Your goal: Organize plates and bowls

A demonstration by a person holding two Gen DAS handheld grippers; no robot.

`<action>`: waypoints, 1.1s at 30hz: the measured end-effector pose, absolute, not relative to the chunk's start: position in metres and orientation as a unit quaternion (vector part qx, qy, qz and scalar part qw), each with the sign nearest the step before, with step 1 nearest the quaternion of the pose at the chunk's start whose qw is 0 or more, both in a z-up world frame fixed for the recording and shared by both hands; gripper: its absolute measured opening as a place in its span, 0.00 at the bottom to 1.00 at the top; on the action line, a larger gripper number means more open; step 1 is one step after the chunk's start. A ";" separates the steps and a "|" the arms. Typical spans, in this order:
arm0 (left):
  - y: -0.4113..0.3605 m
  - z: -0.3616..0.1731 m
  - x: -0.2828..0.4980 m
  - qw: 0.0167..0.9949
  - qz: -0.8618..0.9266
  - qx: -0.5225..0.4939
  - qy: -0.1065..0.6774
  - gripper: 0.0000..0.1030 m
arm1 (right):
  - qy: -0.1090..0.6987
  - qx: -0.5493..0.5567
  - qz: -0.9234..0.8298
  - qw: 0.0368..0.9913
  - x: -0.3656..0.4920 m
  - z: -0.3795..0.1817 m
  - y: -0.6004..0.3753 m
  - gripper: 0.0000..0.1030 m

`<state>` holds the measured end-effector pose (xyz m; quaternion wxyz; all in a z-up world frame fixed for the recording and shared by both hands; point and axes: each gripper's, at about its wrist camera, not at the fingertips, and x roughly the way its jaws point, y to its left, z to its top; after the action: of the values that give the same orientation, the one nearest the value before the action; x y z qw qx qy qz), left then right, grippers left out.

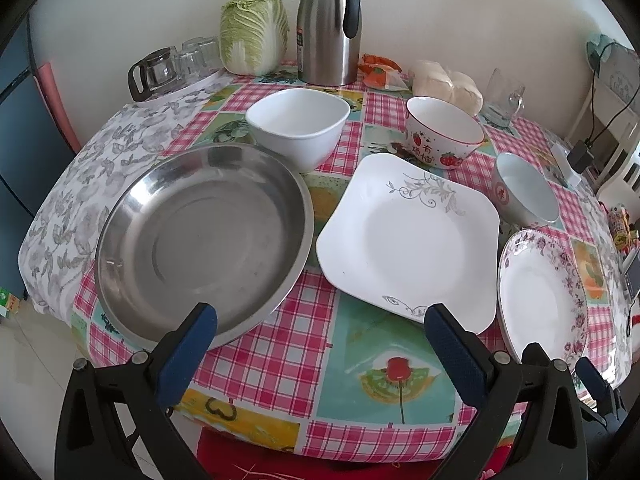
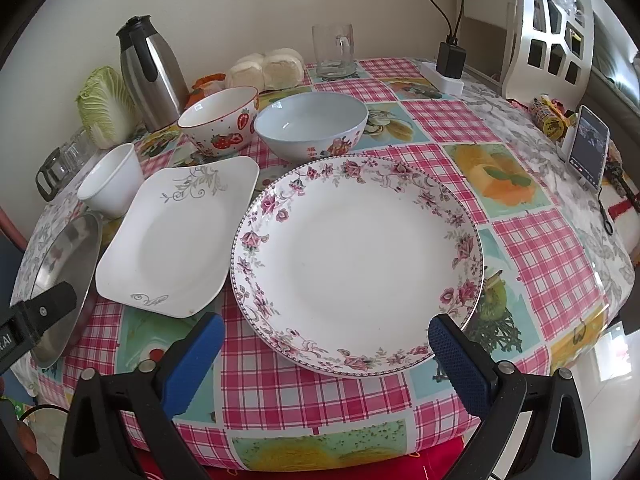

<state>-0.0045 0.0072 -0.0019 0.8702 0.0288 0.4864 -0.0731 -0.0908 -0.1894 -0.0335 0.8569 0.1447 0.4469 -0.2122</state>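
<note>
- Left tool [image 1: 320, 332]: fingers spread apart, holding nothing, above the desk [image 1: 280, 360] edge between the steel pan [image 1: 204, 248] and the square plate [image 1: 412, 240].
- Right tool [image 2: 326, 344]: fingers spread apart, holding nothing, at the near rim of the flowered plate [image 2: 356, 264].
- Behind the plates: white bowl [image 1: 298, 128], strawberry bowl [image 1: 442, 132], blue bowl [image 2: 312, 124].

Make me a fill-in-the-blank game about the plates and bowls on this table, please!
1. The bowl next to the steel jug has red ____ painted on it.
2. The white plate between the steel pan and the flowery plate has a ____ shape.
3. Both the left gripper and the right gripper are ____.

Missing words: strawberries; square; open
</note>
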 end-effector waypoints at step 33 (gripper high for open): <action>0.010 -0.014 0.002 0.856 -0.050 0.044 0.512 1.00 | 0.446 0.141 -0.218 0.856 -0.090 -0.034 -0.190 1.00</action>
<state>0.0016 0.0104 -0.0137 0.8562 0.0438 0.5124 -0.0498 -0.0905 -0.1903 -0.0338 0.8563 0.1413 0.4461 -0.2185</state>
